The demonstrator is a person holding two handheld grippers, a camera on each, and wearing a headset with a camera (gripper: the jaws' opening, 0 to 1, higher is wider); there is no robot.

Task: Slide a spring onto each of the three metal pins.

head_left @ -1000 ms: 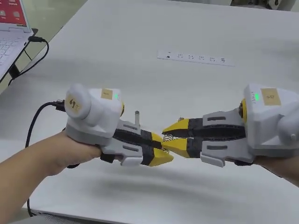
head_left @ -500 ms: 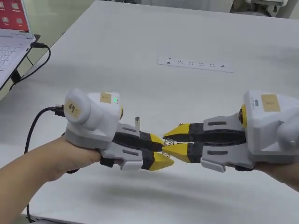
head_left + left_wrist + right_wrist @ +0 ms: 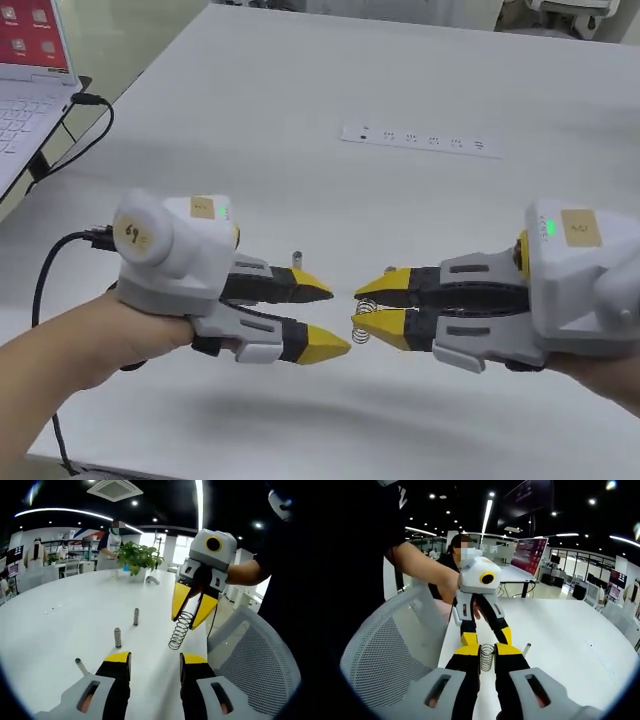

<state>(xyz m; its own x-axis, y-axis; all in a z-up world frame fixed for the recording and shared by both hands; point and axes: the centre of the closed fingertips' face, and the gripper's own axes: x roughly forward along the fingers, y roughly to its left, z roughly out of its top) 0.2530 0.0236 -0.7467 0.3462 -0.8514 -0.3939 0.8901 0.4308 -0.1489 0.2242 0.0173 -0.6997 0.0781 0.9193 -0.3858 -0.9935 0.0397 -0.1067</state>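
Note:
My right gripper (image 3: 360, 306) is shut on a small metal spring (image 3: 362, 326), which hangs from its yellow tips; the spring (image 3: 487, 657) sits between the jaws of that gripper (image 3: 487, 651). My left gripper (image 3: 331, 318) faces it from the left, open and holding nothing, a short gap away. In the left gripper view, beyond the gripper (image 3: 156, 659), the spring (image 3: 180, 630) dangles. A bare pin (image 3: 78, 665) stands on the white table, with two spring-covered pins (image 3: 117, 637) (image 3: 136, 616) behind it. One pin (image 3: 297, 260) shows behind the left jaws.
A white power strip (image 3: 420, 140) lies mid-table. A laptop (image 3: 25, 60) sits at the far left with a black cable (image 3: 60, 150) trailing from it. A grey mesh chair (image 3: 250, 655) stands at the table's edge. A potted plant (image 3: 137, 557) is at the far end.
My left gripper has opened and drawn back to the left, away from the spring. The right gripper still holds the spring, almost where it was.

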